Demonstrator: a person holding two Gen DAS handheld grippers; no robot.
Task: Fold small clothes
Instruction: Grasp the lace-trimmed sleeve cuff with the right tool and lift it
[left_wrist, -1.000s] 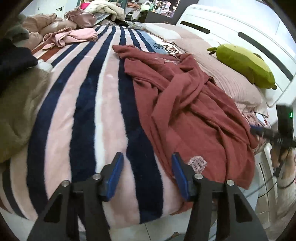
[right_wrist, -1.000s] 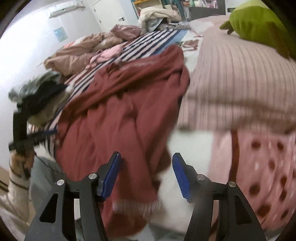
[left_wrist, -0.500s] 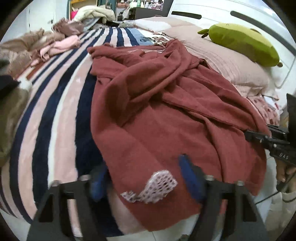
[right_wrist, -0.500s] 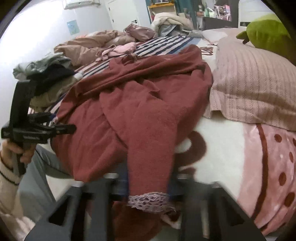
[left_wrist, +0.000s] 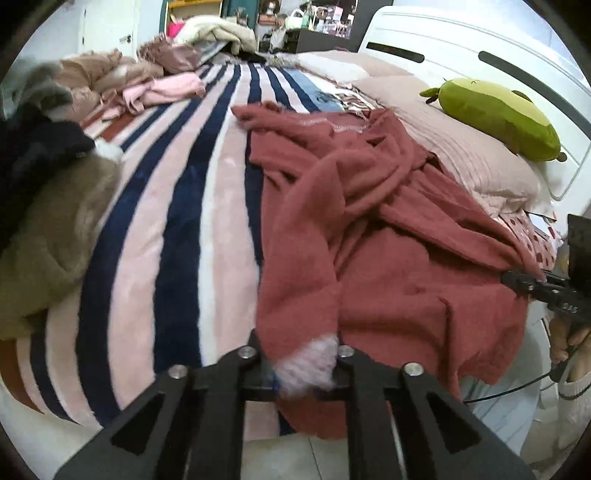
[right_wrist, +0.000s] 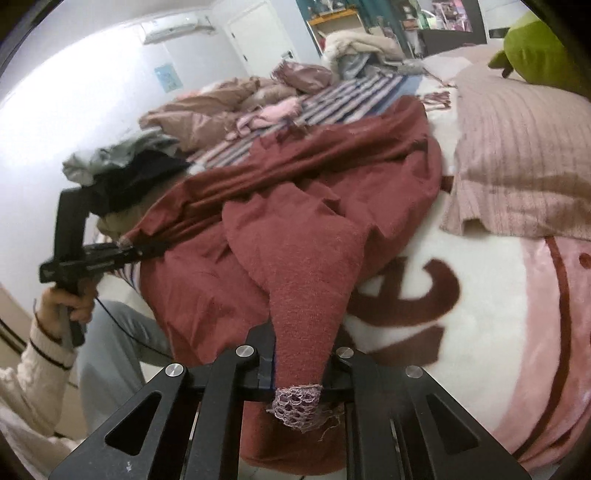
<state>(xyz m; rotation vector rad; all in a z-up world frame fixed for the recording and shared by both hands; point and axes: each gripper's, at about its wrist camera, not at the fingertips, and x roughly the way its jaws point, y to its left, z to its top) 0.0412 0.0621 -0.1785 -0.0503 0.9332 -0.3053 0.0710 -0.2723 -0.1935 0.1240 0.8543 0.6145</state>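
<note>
Both tongs clenched on red garment cuffs over striped blanket.

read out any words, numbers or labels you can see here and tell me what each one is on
"045" or similar, white digits on the right gripper, too blurred to confirm.
Pale printing on the red garment near its far end: unreadable.
Dark lettering on the striped blanket: unreadable.
Wall poster: too small.
</note>
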